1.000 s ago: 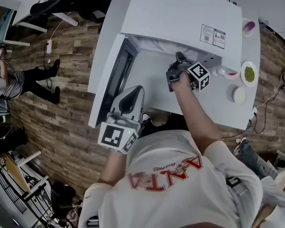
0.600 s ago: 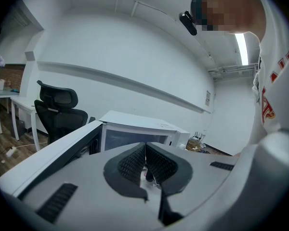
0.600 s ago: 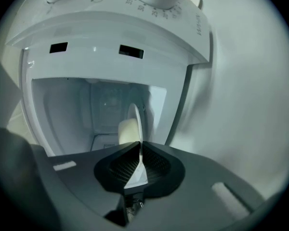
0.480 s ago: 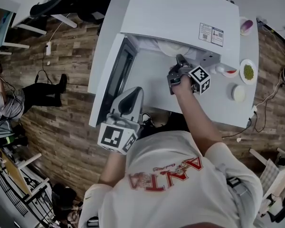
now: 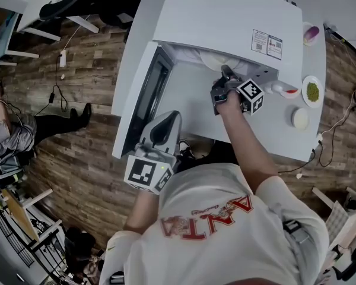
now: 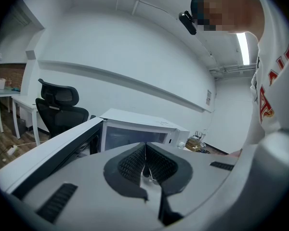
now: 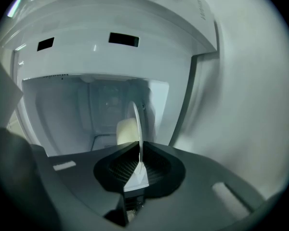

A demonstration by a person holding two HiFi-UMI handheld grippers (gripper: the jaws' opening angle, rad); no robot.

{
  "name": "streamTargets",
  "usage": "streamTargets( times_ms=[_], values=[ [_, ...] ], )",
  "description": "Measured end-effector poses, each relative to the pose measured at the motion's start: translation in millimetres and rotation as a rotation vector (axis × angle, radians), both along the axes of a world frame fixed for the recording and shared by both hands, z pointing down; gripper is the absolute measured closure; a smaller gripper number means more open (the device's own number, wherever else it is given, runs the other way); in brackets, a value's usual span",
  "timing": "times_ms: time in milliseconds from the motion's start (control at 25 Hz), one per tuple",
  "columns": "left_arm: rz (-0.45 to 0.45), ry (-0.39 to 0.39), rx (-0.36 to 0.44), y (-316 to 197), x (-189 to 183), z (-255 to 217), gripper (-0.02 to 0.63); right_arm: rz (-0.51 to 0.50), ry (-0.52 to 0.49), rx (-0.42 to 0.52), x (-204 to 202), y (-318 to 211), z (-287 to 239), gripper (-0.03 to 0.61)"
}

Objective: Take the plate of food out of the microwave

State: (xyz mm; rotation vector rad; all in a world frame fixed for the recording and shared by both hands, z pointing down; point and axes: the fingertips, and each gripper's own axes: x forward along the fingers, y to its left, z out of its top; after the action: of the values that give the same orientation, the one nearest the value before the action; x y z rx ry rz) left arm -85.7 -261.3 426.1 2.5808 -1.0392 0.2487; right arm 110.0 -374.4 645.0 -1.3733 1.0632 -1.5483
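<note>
The white microwave stands on a white table with its door swung open to the left. My right gripper is at the mouth of the cavity. In the right gripper view the white plate shows edge-on, and the right gripper is shut on its near rim. A pale bun-like piece of food lies on the plate, with the cavity's back wall behind it. My left gripper hangs below the door near my body; its jaws are shut on nothing.
Right of the microwave the table holds a dish of green food, a small white bowl and a bowl with something purple. An office chair stands beyond the door. Another person is at far left.
My right gripper stays at the microwave mouth with the plate's rim in it, hardly moved. The left gripper is still. The person at far left has shifted.
</note>
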Motion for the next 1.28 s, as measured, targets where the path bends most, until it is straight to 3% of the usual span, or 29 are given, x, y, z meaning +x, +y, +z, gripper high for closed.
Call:
streamTargets(
  times_ms=[200, 800, 1280],
  values=[
    [0.016, 0.014, 0.000, -1, 5, 0, 0.603, -0.012, -0.004, -0.001, 1, 5, 0, 0.557],
    [0.067, 0.036, 0.004, 17, -4, -8, 0.603, -0.018, 0.042, 0.155, -11, 33, -32, 0.560],
    [0.220, 0.061, 0.005, 52, 1, -12, 0.603, -0.002, 0.027, 0.155, -33, 125, -43, 0.560]
  ],
)
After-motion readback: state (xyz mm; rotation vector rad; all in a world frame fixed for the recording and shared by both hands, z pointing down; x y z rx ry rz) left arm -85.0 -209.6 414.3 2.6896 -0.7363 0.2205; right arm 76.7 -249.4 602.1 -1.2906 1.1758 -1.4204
